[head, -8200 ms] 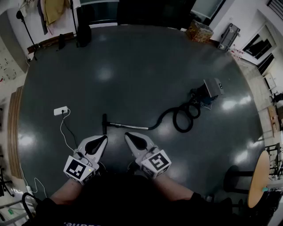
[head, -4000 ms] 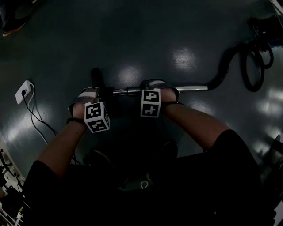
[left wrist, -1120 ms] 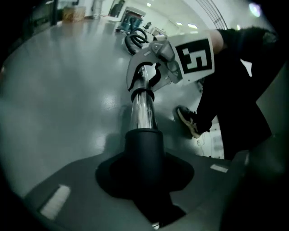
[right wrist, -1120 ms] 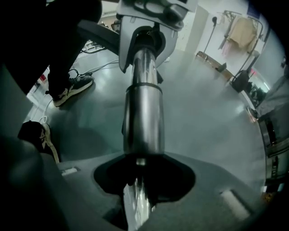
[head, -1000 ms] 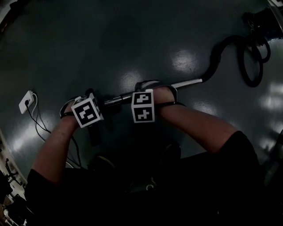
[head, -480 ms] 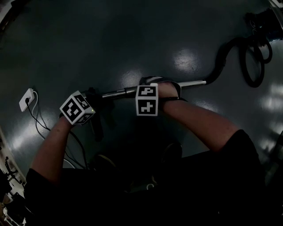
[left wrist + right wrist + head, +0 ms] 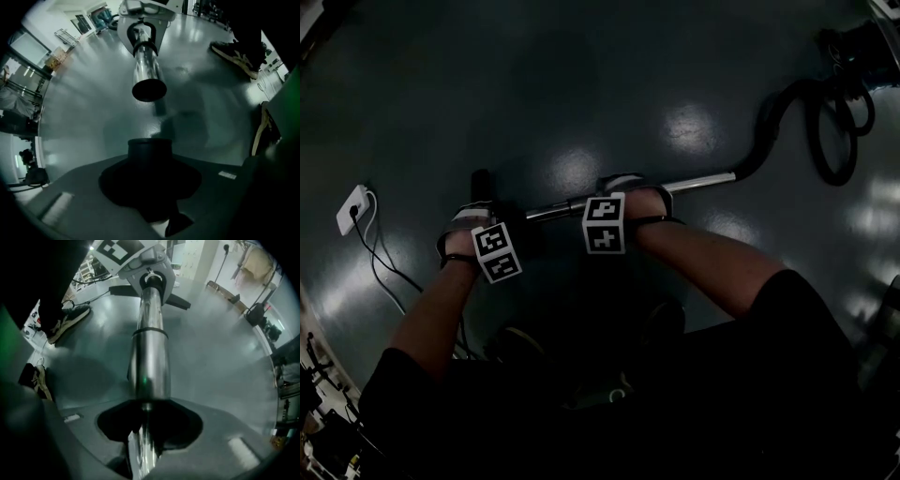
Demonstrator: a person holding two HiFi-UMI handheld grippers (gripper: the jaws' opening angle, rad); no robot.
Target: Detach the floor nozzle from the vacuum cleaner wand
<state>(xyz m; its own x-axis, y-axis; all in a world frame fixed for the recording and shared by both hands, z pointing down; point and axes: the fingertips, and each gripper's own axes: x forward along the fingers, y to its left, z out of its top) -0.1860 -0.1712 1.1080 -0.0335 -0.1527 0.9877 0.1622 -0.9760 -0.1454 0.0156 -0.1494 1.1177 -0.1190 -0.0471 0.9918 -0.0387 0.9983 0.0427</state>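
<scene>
The chrome wand (image 7: 694, 181) lies level just above the dark floor, and my right gripper (image 7: 623, 195) is shut on its middle. In the right gripper view the wand (image 7: 150, 357) runs from my jaws toward the left gripper. The black floor nozzle (image 7: 478, 183) sits at the wand's left end, with my left gripper (image 7: 485, 223) shut on its neck. In the left gripper view the nozzle's round neck (image 7: 150, 152) stands between my jaws. The wand's open end (image 7: 149, 89) hangs a short gap away from it, so the two are apart.
The black hose (image 7: 787, 112) curls from the wand's right end to the vacuum body (image 7: 862, 42) at top right. A white power socket (image 7: 349, 208) with its cable (image 7: 380, 267) lies on the floor at left. The person's shoes (image 7: 239, 54) stand close by.
My left gripper has rolled and dropped toward the floor with the nozzle, whose bar has swung round. The right gripper has sunk a little with the wand.
</scene>
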